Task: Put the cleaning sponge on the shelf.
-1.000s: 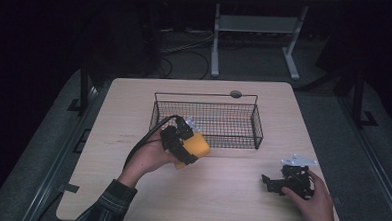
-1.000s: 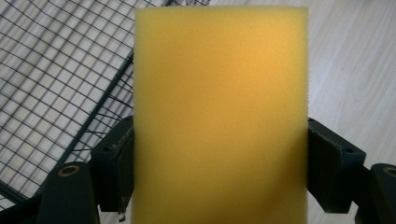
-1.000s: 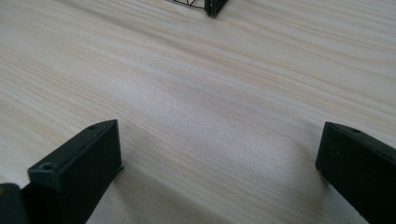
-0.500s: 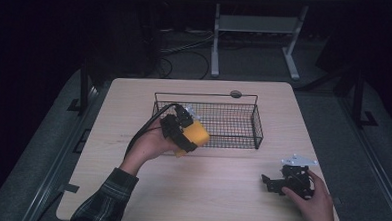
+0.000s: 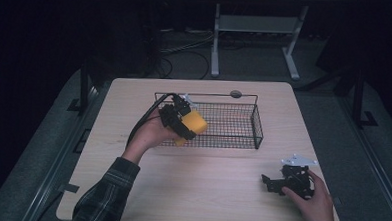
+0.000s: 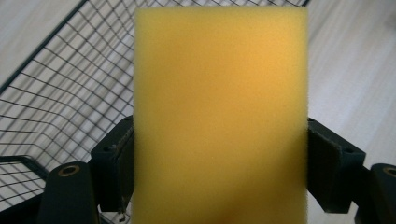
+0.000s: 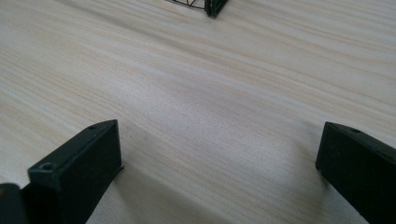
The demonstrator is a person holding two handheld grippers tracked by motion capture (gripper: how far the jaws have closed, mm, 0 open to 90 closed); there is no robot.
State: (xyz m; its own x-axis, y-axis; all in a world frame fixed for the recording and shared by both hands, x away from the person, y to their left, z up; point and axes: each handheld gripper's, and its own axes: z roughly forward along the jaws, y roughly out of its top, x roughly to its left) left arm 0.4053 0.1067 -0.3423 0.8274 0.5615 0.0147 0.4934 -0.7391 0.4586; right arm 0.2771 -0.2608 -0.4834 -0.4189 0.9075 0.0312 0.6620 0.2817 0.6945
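- Holding: left gripper (image 5: 186, 126) is clamped on the yellow sponge (image 5: 195, 122); in the left gripper view both pads bear on the sponge's (image 6: 219, 116) sides.
- Sponge sits in the air over the near-left corner of the wire basket (image 5: 243, 117), partly past the near rim, not resting on anything.
- Right gripper (image 5: 281, 182) lies on the table (image 5: 205, 191) near the front-right edge, jaws wide apart, nothing between them, well clear of the basket.
- Risk 1: foam is soft. Grip looks to be on the lower part only, so a quick swing could let it pivot or squeeze out.
- Risk 2: letting go here, this close to the rim, could leave it hung on the near wall or dropped outside onto the table.
- Risk 3: lowering at this spot may knock the gripper body or cable into the rim and shove the light basket.
- Risk 4: foam can snag on wire mesh and drag.
- Fix, my read: carry it further toward basket centre before descending.
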